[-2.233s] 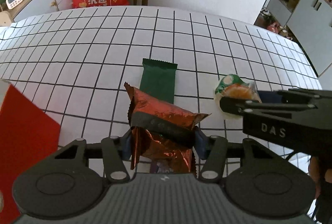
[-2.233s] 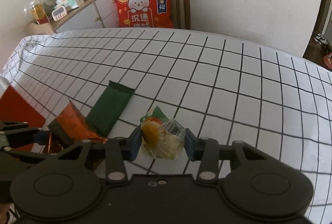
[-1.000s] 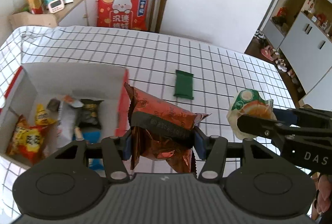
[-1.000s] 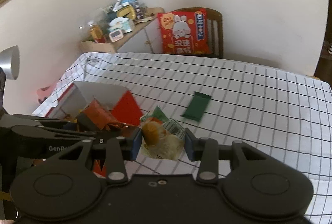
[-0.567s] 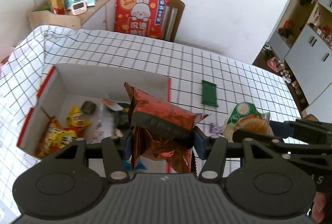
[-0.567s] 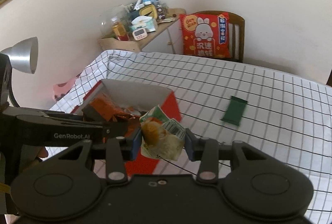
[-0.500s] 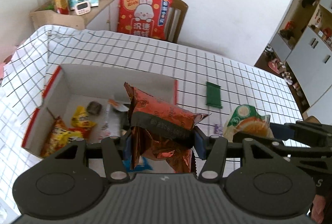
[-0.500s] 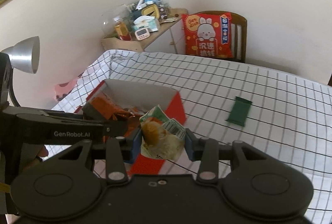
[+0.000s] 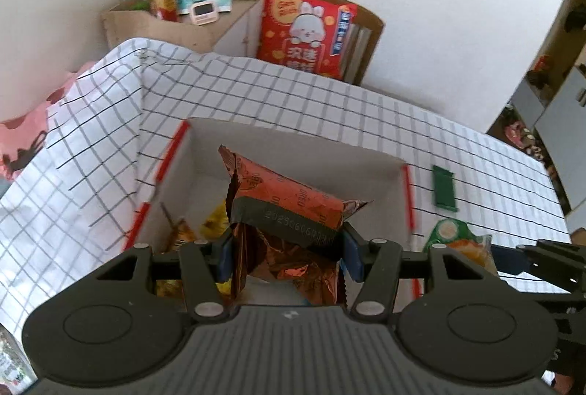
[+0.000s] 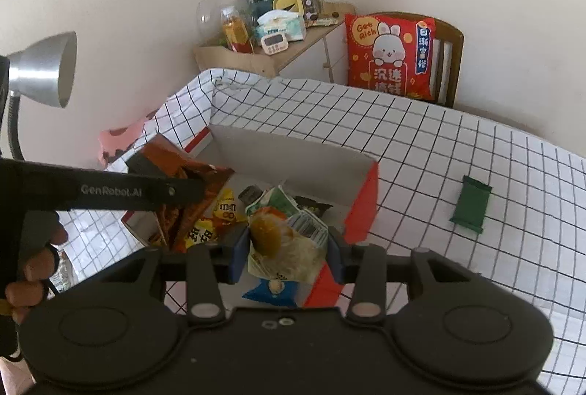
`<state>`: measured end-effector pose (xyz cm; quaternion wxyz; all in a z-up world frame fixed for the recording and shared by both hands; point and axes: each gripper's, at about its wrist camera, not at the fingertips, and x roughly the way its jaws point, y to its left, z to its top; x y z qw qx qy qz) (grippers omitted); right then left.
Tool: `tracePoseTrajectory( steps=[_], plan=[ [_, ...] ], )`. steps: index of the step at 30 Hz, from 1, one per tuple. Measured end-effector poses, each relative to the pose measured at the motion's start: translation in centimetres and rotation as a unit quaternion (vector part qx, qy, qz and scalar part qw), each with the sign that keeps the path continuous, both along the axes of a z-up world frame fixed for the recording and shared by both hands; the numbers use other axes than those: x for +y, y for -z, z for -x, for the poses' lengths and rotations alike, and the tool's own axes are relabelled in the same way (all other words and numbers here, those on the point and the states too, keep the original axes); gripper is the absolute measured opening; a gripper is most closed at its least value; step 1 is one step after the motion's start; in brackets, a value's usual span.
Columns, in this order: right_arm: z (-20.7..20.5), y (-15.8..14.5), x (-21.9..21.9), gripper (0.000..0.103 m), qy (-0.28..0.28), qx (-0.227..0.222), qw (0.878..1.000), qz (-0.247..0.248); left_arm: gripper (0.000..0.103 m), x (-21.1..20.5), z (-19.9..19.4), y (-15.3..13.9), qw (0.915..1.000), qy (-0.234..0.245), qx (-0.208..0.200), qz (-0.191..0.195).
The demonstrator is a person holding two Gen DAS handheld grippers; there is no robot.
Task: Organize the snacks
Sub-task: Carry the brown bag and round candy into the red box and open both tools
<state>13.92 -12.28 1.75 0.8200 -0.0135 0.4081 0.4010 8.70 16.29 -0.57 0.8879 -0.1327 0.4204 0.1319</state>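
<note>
My left gripper (image 9: 287, 254) is shut on a copper-orange foil snack bag (image 9: 289, 197), hanging over the open red-and-white box (image 9: 293, 146). My right gripper (image 10: 287, 254) is shut on a clear packet with a green top and orange filling (image 10: 289, 241), above the box's (image 10: 293, 153) near right corner. In the left wrist view that packet (image 9: 457, 243) shows at the right, past the box's red edge. Several snack packs (image 10: 216, 215) lie inside the box. A dark green bar (image 10: 470, 204) lies flat on the checked tablecloth to the right of the box.
A chair with a red rabbit cushion (image 10: 390, 58) stands behind the table. A low cabinet (image 10: 271, 61) at the back left carries bottles, tissues and a timer. A silver lamp head (image 10: 42, 69) hangs at the left. A person's hand (image 10: 33, 270) holds the left gripper.
Both grippers have moved left from the open table to over the box, each still holding its snack. The green bar now lies further to the right in both views.
</note>
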Motion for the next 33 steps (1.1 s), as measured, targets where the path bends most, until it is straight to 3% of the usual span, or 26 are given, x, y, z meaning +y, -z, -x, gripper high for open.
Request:
tracePoseTrajectory(
  steps=[13, 22, 33],
  plan=[
    [-2.1, 4.0, 6.5, 0.043, -0.006, 0.000, 0.999, 0.051, 0.056, 5.5, -3.1, 4.9, 0.9982, -0.028, 0.048, -0.024],
    [-4.0, 7.1, 9.5, 0.042, -0.008, 0.000, 0.996, 0.089, 0.056, 5.8, -6.3, 7.4, 0.9965, -0.012, 0.077, -0.028],
    [-4.4, 8.7, 10.8, 0.045, -0.016, 0.003, 0.994, 0.112, 0.057, 5.7, -7.5, 9.8, 0.9940, -0.003, 0.107, -0.023]
  ],
)
